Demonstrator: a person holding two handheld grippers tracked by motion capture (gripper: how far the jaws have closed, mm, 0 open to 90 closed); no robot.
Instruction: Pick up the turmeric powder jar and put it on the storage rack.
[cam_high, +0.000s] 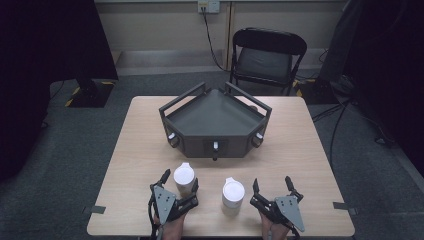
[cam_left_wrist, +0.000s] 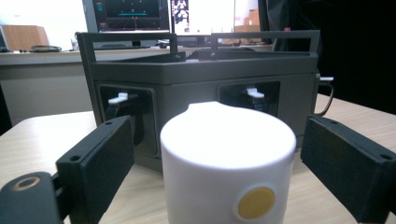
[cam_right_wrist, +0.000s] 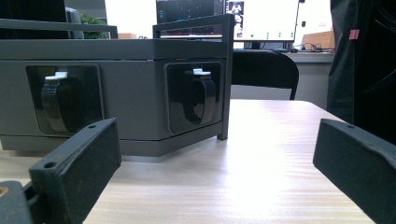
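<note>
A person's left gripper (cam_high: 179, 181), black with flat rectangular matte jaws, is spread wide around a smooth white cylindrical cup (cam_high: 184, 178). In the left gripper view the cup (cam_left_wrist: 229, 163) stands upright between the jaws with a gap on each side, so nothing is clamped; its flat lid has a small raised lip at the rim and its wall carries a round yellow dot. The right gripper (cam_high: 273, 185), the same build with a grey three-cornered plate on top, also has its jaws wide apart and holds nothing, over bare tabletop. A second white cup (cam_high: 233, 195) stands between the two grippers, just beside the right one's left jaw. Both cups sit near the front edge of a pale wood-grain table (cam_high: 310, 150). Behind them stands a dark grey angular box (cam_high: 215, 122) with railed edges and recessed black latches with white tips. A black folding chair (cam_high: 267, 55) is behind the table.
</note>
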